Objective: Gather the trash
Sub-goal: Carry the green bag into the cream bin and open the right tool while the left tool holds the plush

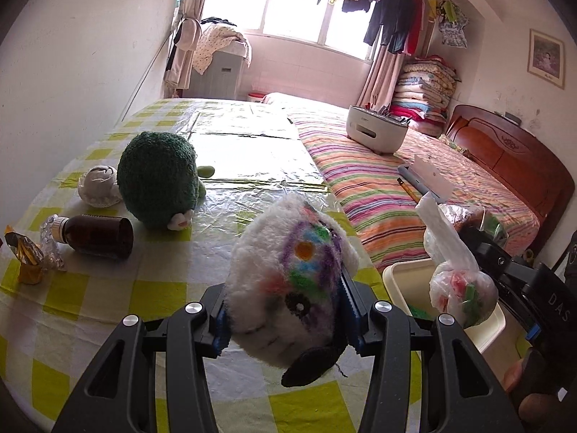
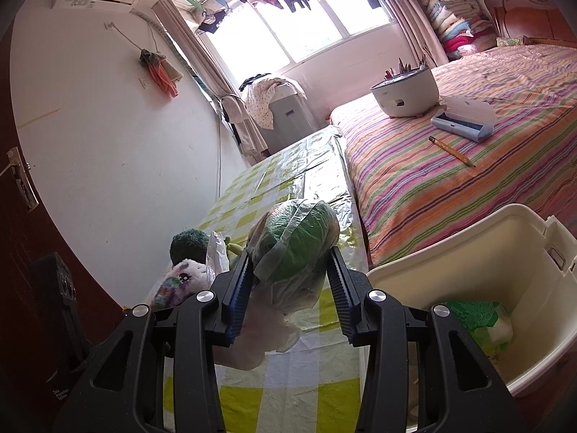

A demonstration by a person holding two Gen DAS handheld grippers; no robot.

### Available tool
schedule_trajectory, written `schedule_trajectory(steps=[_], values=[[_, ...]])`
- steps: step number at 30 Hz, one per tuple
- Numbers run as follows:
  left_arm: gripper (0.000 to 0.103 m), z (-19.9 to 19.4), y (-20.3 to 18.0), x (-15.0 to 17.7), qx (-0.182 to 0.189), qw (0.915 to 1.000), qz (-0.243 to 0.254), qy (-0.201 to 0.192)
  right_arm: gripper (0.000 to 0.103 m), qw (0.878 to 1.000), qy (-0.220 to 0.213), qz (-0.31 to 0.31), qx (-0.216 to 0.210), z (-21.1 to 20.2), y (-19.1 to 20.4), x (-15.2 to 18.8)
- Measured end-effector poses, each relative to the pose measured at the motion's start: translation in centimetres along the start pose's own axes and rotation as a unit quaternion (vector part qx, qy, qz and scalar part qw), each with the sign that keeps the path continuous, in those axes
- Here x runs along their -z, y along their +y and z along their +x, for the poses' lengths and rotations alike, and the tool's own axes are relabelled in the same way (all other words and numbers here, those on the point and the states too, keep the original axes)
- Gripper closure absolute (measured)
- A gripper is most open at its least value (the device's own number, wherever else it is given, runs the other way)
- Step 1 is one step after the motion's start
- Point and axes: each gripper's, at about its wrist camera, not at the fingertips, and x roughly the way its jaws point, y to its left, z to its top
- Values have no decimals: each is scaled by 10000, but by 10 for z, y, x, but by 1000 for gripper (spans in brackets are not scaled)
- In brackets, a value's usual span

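My left gripper [image 1: 285,310] is shut on a white plush toy [image 1: 288,274] with coloured patches, held above the checked table [image 1: 108,306]. My right gripper [image 2: 288,281] is shut on a knotted plastic bag of trash [image 2: 295,249] with green inside; the same bag [image 1: 463,292] hangs over the cream bin [image 1: 396,281] in the left wrist view. The bin [image 2: 468,252] stands at the table's right edge and holds green and white trash [image 2: 476,319]. On the table lie a brown bottle [image 1: 99,234], a gold wrapper [image 1: 25,256] and crumpled foil [image 1: 52,249].
A green plush toy [image 1: 157,180] and a white cloth ball [image 1: 99,182] sit on the table's left. To the right is a striped bed [image 1: 378,187] with a white appliance [image 1: 377,130], a pencil [image 2: 450,151] and a blue-white case [image 2: 463,119]. A wall runs along the left.
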Motion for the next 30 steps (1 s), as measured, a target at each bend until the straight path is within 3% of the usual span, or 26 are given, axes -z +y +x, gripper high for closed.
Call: schedule_trajectory(steps=[15,30], values=[[55,5,-57,5,395,9979,482,200,61,9960,-467,390,647,-36,-43,-2],[55,4,-92,10,686,9942,777,302,61,9861,-657,942,1204,-61,-91,2]])
